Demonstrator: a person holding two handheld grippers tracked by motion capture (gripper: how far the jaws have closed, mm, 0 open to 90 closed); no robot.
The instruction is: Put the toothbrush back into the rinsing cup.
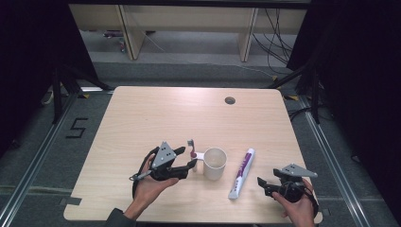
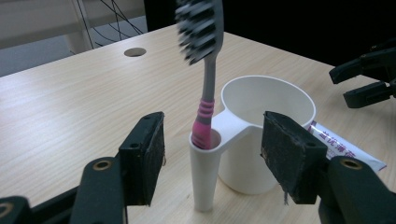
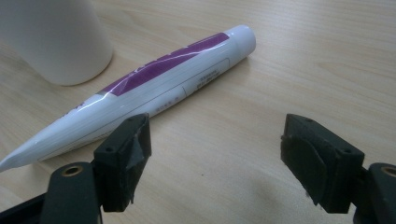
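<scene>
High view: a pale wood-grain table with rounded corners and a round cable hole near its far edge. Left gripper, held in the person's left hand, lies just left of a white cup; its jaws stand apart on either side of the cup's side holder, touching nothing. Right gripper, in the right hand at the near right corner, points toward a toothpaste tube that lies flat just right of the cup, cap end away from the person.

Left gripper view: the left gripper brackets the holder, a narrow, tapering white tube moulded to the cup by a short bridge at the rim. A toothbrush stands in the holder, nearly upright, head up: grey stem, pink ribbed grip, dark and white bristles. Both rubber-faced pads are clear of the holder, which stands midway between them. The cup is smooth, matte plastic, round and slightly tapered.

Right gripper view: the right gripper is wide open above bare table. The toothpaste tube, glossy white with a purple band and small print, lies beyond the jaw on the left of this view, its flat crimped end nearest, apart from the pad. The cup stands beyond the tube, close beside it.
</scene>
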